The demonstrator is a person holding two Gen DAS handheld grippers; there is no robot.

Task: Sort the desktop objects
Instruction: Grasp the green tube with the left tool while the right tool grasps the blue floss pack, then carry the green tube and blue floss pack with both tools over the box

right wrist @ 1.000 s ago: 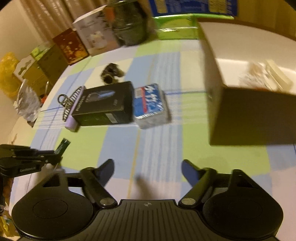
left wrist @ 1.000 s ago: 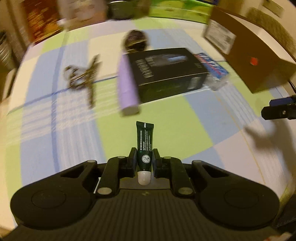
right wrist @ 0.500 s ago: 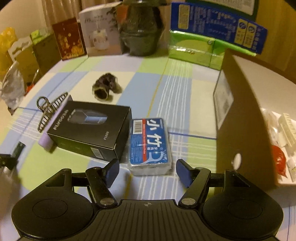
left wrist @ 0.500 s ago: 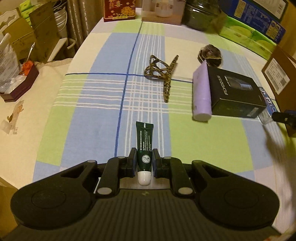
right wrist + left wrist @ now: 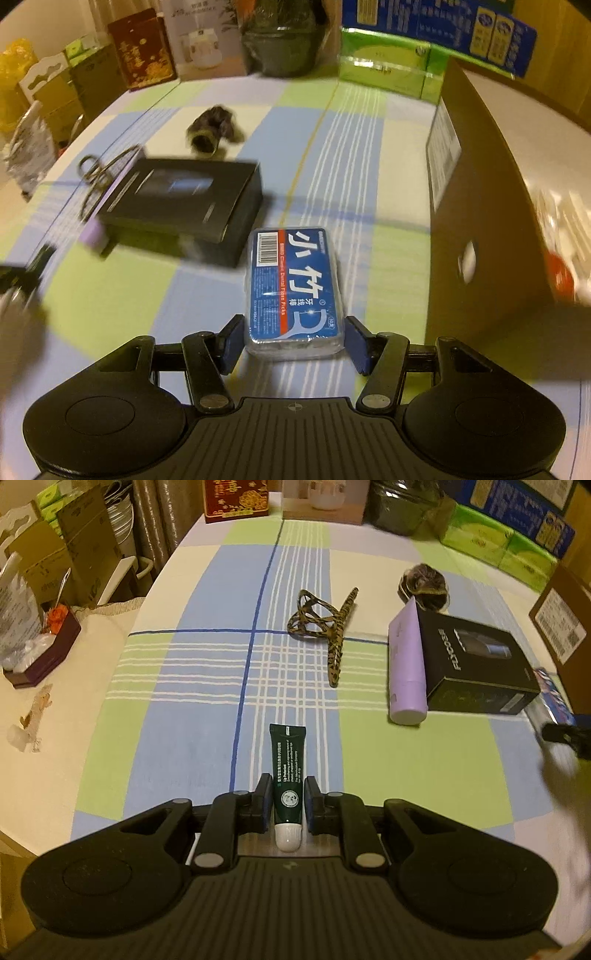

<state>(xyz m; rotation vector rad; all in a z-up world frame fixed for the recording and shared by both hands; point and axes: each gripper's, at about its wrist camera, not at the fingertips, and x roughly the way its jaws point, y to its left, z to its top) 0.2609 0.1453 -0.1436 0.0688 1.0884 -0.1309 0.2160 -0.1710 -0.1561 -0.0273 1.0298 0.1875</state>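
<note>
Left hand-held gripper (image 5: 287, 800) pinching a small dark-green squeeze tube with a white cap (image 5: 287, 771), cap toward the camera, carried above the checked blue, green and cream cloth of the tabletop (image 5: 207, 716); right hand-held gripper (image 5: 293, 338) lowered around the near end of a clear plastic case of dental floss picks with a blue label (image 5: 293, 288), its jaws having just been closing, the blue pads close to the case's sides but contact not certain, so the case lies on the cloth at 12 o'clock of that gripper, not yet lifted. Judged progress: early to middle; one item is in hand, a second is being taken, and several are left lying: a leopard-patterned hair claw clip (image 5: 325, 627) at 12 o'clock in the left view, a lilac cylindrical bottle (image 5: 406, 664) lying against a black rectangular retail box (image 5: 476, 664) at 2 o'clock, and a dark furry scrunchie (image 5: 424, 585) beyond them. A tall brown cardboard box (image 5: 476, 221) stands at 2 o'clock of the right gripper, just beside the floss case, its open top showing small white and red things, probably the sorting bin. Room for moving: the black box crowds the case at 10 o'clock and the cardboard wall at 3 o'clock, so a straight lift looks safest; the left side has open cloth, with the tabletop's rounded edge at 9 o'clock.
</note>
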